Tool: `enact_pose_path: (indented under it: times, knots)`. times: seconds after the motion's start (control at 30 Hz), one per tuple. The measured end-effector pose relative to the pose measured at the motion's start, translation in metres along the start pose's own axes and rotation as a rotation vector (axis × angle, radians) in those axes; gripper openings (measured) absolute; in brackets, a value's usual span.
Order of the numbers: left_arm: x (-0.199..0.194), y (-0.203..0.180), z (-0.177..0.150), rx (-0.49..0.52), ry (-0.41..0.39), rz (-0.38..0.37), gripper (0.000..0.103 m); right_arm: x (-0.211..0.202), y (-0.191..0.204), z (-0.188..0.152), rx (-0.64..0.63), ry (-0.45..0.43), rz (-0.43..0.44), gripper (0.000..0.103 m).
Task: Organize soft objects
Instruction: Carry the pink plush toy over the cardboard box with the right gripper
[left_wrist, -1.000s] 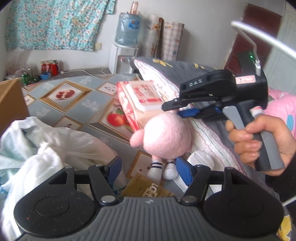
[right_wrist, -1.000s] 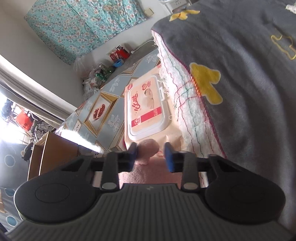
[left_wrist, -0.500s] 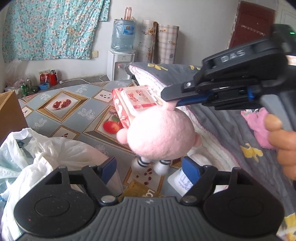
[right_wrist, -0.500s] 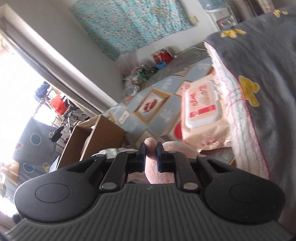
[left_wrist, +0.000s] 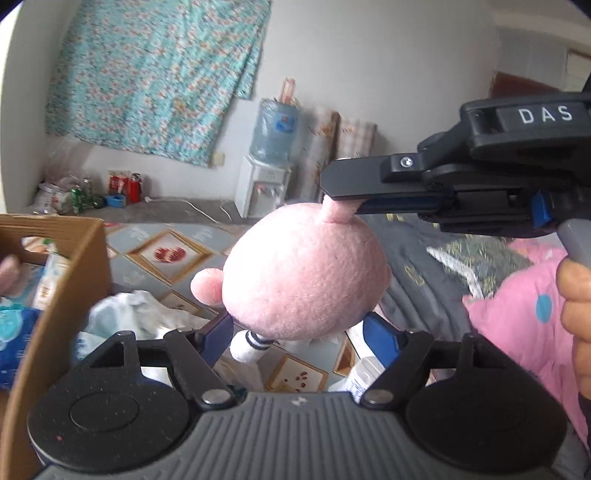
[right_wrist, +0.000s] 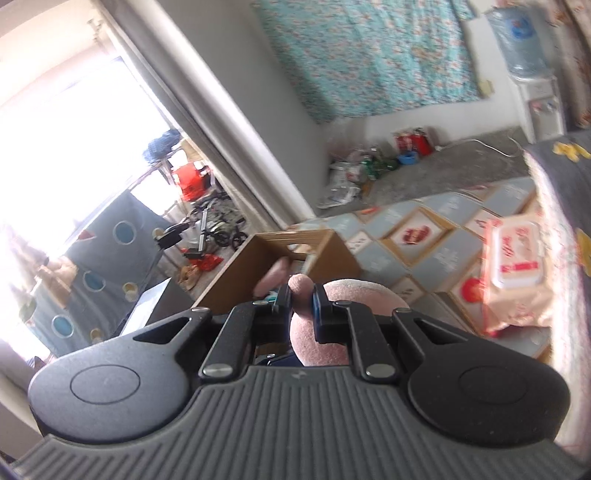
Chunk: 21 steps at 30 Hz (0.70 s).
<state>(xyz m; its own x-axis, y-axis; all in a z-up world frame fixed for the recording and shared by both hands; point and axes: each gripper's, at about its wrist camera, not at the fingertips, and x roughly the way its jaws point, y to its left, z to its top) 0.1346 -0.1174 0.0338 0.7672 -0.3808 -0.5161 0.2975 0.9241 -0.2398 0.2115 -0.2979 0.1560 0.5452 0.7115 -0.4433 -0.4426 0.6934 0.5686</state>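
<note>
Pink plush toy carried toward the cardboard box

The right gripper (right_wrist: 303, 295), jaws pinching a small nub atop the pink plush toy (left_wrist: 306, 273), holds it aloft at frame centre; the left gripper (left_wrist: 297, 334) waits below, jaws spread. Next, likely, a release over the cardboard box (left_wrist: 55, 295) at lower left. "DAS" reads on the right gripper's body.
</note>
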Motion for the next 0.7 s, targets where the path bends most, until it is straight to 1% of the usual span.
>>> enact_pose_path:
  times: [0.17, 0.3, 0.43, 0.53, 0.63, 0.7]
  knots:
    - [-0.049, 0.03, 0.006, -0.062, -0.083, 0.083, 0.078, 0.028, 0.058, 0.016, -0.067, 0.045, 0.102, 0.01]
    - [-0.081, 0.063, 0.008, -0.122, -0.138, 0.169, 0.078, 0.071, 0.103, 0.031, -0.102, 0.109, 0.164, 0.01]
    - [-0.104, 0.104, 0.008, -0.197, -0.178, 0.269, 0.078, 0.131, 0.144, 0.045, -0.113, 0.212, 0.217, 0.01]
    - [-0.116, 0.136, 0.006, -0.254, -0.193, 0.341, 0.078, 0.187, 0.175, 0.053, -0.143, 0.284, 0.24, 0.01]
    - [-0.125, 0.169, 0.002, -0.305, -0.189, 0.394, 0.079, 0.243, 0.199, 0.054, -0.192, 0.347, 0.265, 0.01]
    - [-0.127, 0.189, 0.0, -0.333, -0.183, 0.425, 0.079, 0.283, 0.208, 0.054, -0.218, 0.396, 0.278, 0.01]
